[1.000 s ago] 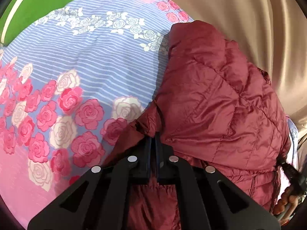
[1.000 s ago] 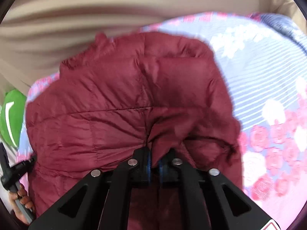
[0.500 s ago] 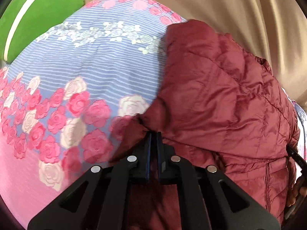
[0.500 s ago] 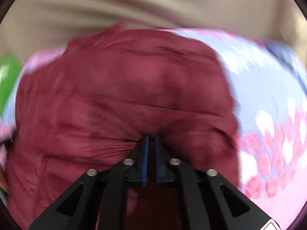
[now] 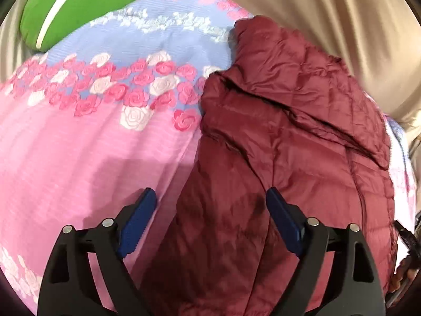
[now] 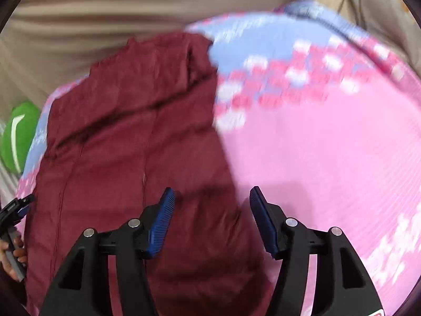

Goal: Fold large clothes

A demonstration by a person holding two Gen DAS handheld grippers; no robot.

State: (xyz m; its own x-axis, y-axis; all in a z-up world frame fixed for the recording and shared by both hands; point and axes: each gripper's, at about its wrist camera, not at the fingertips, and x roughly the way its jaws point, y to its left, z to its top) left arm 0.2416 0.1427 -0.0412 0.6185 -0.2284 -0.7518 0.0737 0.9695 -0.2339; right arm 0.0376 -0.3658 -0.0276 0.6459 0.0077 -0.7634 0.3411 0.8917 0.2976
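Note:
A dark red quilted puffer jacket lies folded on a bed covered by a pink and blue rose-print sheet. A folded flap crosses its upper part. My left gripper is open and empty above the jacket's near left edge. The jacket shows blurred in the right wrist view, on the left of the sheet. My right gripper is open and empty above the jacket's near right edge.
A green cushion with a white stripe lies at the bed's far left corner; it shows in the right wrist view too. Beige curtains hang behind the bed. The other hand-held gripper shows at the left edge.
Both grippers were shut on the jacket's fabric and have opened and let it go. The jacket now lies flatter on the bed, and both grippers have pulled back toward its near edge.

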